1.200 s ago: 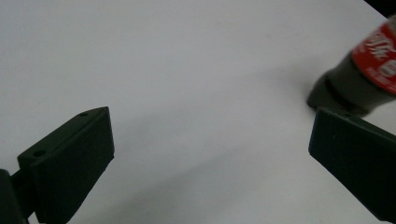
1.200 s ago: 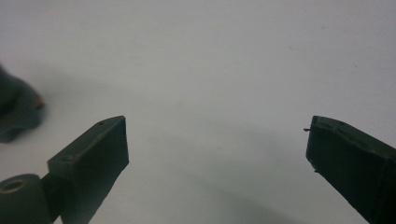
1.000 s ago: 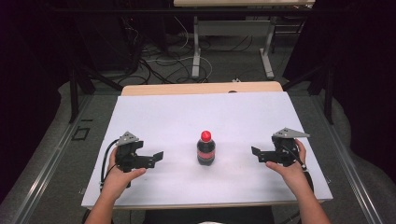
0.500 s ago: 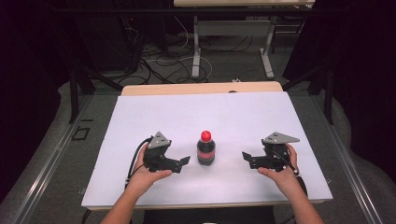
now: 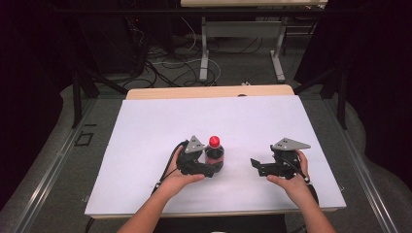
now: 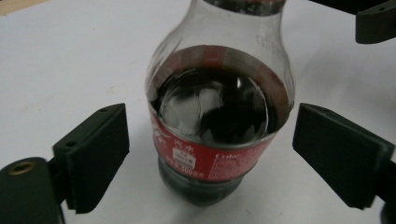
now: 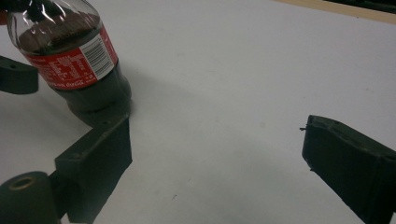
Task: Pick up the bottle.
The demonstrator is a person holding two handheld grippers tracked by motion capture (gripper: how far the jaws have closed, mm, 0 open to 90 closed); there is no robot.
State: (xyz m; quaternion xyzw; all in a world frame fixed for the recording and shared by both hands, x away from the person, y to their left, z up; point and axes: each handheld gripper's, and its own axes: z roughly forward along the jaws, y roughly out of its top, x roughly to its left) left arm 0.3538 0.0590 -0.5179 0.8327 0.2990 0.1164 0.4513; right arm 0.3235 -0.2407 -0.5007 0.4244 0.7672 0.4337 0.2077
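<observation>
A small plastic cola bottle (image 5: 214, 154) stands upright near the middle of the white table (image 5: 145, 136), slightly toward the 6 o'clock edge in the high view. It wears a red cap (image 5: 214, 141) and a red label (image 6: 205, 151) wrapped around its lower body; dark brown cola fills it to about the shoulder, and the neck above that level is clear. The left gripper (image 5: 214, 168) sits at the bottle's 9 o'clock, held by the person's left hand (image 5: 177, 177), with a grey three-cornered plate on top. Its jaws are spread wide and reach past the bottle on either side; in the left gripper view the bottle stands between them with a gap of bare table showing at each jaw, so neither pad touches it. The right gripper (image 5: 256, 165) lies at the bottle's 3 o'clock, apart from it, in the person's right hand (image 5: 291, 180), pointing toward the bottle. Its jaws are also spread apart with nothing between them but table. In the right gripper view the bottle appears at about 10 o'clock, tilted by the camera's angle, just beyond the tip of the left-hand jaw, its barcode facing the lens. A strip of bare wood (image 5: 209, 92) shows along the table's 12 o'clock edge.
</observation>
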